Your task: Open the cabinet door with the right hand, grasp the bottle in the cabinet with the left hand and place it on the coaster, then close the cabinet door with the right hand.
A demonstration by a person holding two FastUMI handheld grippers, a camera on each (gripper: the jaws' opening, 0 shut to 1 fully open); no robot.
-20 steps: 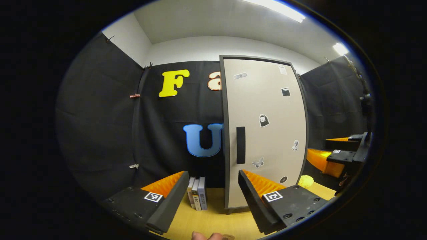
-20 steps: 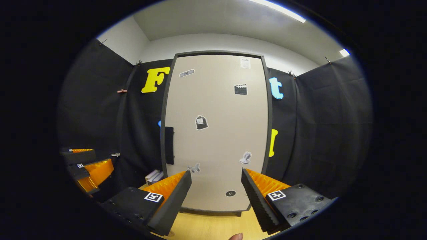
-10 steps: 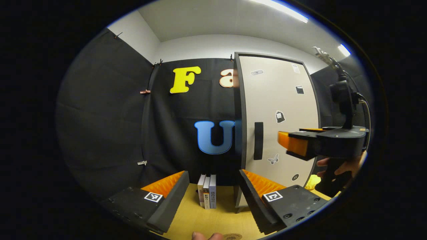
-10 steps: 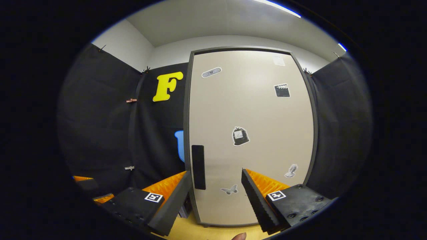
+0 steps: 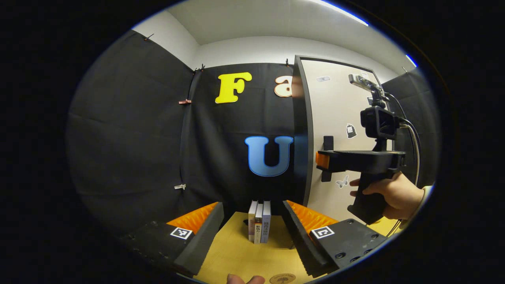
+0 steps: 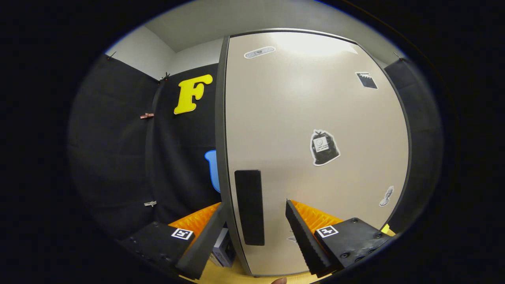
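The tall beige cabinet door (image 6: 315,118) stands closed, so the cabinet's inside is hidden. Its dark upright handle (image 6: 249,207) lies in the gap between the fingers of my right gripper (image 6: 254,232), which is open and close to the door. In the left gripper view the same cabinet door (image 5: 339,106) is at the right. There a hand (image 5: 390,195) holds the right gripper (image 5: 320,161) level, its tips at the handle (image 5: 327,157). My left gripper (image 5: 252,232) is open and holds nothing, low over the wooden table (image 5: 236,252). A round brown coaster (image 5: 282,278) lies at the table's near edge.
Three upright books (image 5: 259,221) stand on the table just left of the cabinet, straight ahead of the left gripper; they also show past the right gripper's left finger as the books (image 6: 223,248). Black cloth walls close in the back and both sides.
The right gripper has moved forward and left to the door, so the handle now sits between its fingers. The left gripper's view has swung left, shifting the cabinet rightward. The door stays closed.
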